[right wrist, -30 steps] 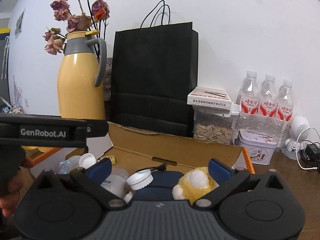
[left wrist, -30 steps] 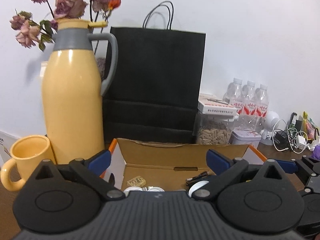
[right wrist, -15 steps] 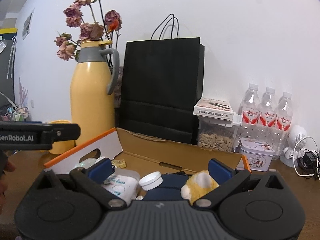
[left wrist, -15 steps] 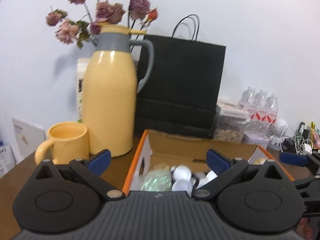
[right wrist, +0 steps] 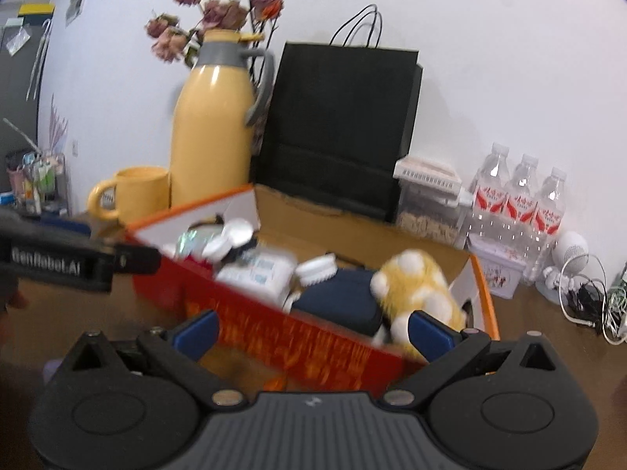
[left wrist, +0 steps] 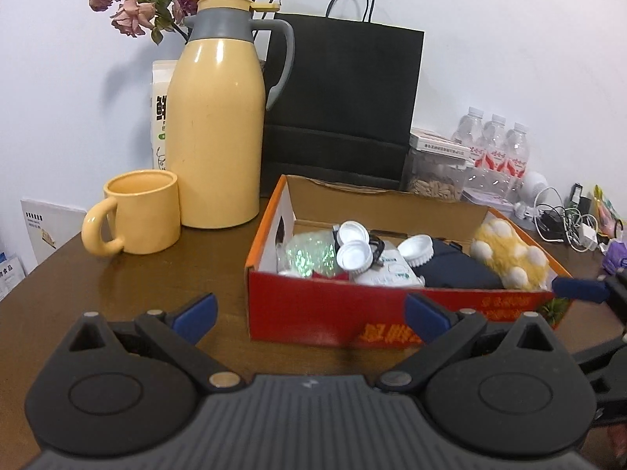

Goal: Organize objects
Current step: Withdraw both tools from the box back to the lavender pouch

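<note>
Cardboard box (left wrist: 392,313), red in front, stands on the worktop (left wrist: 117,293) just ahead of both grippers and holds white caps (left wrist: 354,244), a dark pouch (left wrist: 454,270), a yellow plush (left wrist: 509,254) and a shiny bag (left wrist: 305,254). Left gripper (left wrist: 309,313) and right gripper (right wrist: 311,327) are spread apart, carrying nothing. I judge that the packing looks finished; the next move is perhaps to take the mug (left wrist: 137,211), which stands ahead-left of the left gripper.
</note>
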`<state>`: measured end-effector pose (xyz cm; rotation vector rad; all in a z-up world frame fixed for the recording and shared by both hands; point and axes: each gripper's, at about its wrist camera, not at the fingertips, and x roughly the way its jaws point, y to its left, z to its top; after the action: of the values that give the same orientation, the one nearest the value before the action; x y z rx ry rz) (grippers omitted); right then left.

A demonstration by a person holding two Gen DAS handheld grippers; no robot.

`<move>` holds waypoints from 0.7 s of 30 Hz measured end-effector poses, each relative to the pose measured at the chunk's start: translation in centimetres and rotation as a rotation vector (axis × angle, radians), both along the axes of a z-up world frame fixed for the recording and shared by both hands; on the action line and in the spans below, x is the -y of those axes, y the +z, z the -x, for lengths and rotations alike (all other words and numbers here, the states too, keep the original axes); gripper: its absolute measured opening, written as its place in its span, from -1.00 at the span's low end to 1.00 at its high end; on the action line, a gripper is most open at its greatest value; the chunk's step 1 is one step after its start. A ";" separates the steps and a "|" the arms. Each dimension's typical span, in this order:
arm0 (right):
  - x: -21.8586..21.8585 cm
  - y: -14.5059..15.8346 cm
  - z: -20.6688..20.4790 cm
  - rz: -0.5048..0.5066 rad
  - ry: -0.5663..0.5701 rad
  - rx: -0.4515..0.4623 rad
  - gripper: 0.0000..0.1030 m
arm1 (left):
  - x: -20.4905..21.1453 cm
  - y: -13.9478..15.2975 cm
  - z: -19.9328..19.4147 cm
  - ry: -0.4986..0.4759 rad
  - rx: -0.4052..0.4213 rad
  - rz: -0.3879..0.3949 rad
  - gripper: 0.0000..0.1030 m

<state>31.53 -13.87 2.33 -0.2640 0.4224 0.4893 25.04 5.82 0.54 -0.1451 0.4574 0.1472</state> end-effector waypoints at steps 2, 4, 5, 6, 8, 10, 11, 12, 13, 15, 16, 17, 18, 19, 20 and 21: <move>-0.2 -0.6 0.6 0.015 0.007 -0.020 0.84 | -0.1 -0.1 0.6 -0.001 -0.007 0.005 1.00; -0.6 -1.1 0.9 0.035 0.012 -0.048 0.60 | -0.3 -0.3 1.1 -0.005 -0.023 0.010 1.00; -0.8 -1.4 1.0 0.039 0.013 -0.064 0.55 | -0.4 -0.5 1.3 -0.007 -0.029 0.014 1.00; -0.8 -1.7 1.1 0.036 0.014 -0.077 0.46 | -0.5 -0.6 1.6 -0.011 -0.037 0.017 1.00; -1.0 -2.0 0.9 0.030 0.013 -0.106 0.29 | -0.5 -0.7 2.0 -0.014 -0.042 0.021 1.00; -1.2 -2.3 0.6 0.020 -0.002 -0.131 0.03 | -0.5 -0.6 2.3 -0.023 -0.037 0.026 1.00; -1.3 -2.4 0.3 0.011 -0.009 -0.143 -0.04 | -0.4 -0.5 2.4 -0.028 -0.031 0.028 1.00; -1.4 -2.5 0.1 0.001 -0.013 -0.159 -0.15 | -0.4 -0.4 2.5 -0.035 -0.026 0.029 1.00; -1.4 -2.6 -0.2 -0.010 -0.022 -0.173 -0.21 | -0.3 -0.4 2.6 -0.041 -0.021 0.030 1.00; -1.6 -2.9 -0.7 -0.019 -0.044 -0.193 -0.29 | -0.2 -0.3 2.7 -0.049 -0.018 0.032 1.00; -1.7 -3.0 -1.0 -0.021 -0.053 -0.202 -0.37 | -0.2 -0.3 2.8 -0.052 -0.019 0.033 1.00; -1.8 -3.2 -1.2 -0.022 -0.059 -0.212 -0.42 | -0.2 -0.4 2.8 -0.054 -0.019 0.034 1.00; -1.9 -3.4 -1.3 -0.019 -0.061 -0.221 -0.54 | -0.2 -0.4 2.8 -0.055 -0.020 0.036 1.00; -2.0 -3.6 -1.3 -0.020 -0.060 -0.224 -0.64 | -0.2 -0.4 2.7 -0.057 -0.020 0.037 1.00; -2.0 -3.6 -1.3 -0.022 -0.056 -0.223 -0.69 | -0.2 -0.4 2.7 -0.057 -0.021 0.038 1.00; -2.0 -3.6 -1.2 -0.021 -0.053 -0.220 -0.77 | -0.2 -0.4 2.7 -0.057 -0.022 0.039 1.00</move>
<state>32.71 -11.82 -1.25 -0.1783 0.6370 0.4724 22.36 6.05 0.12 -0.1683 0.4859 0.0844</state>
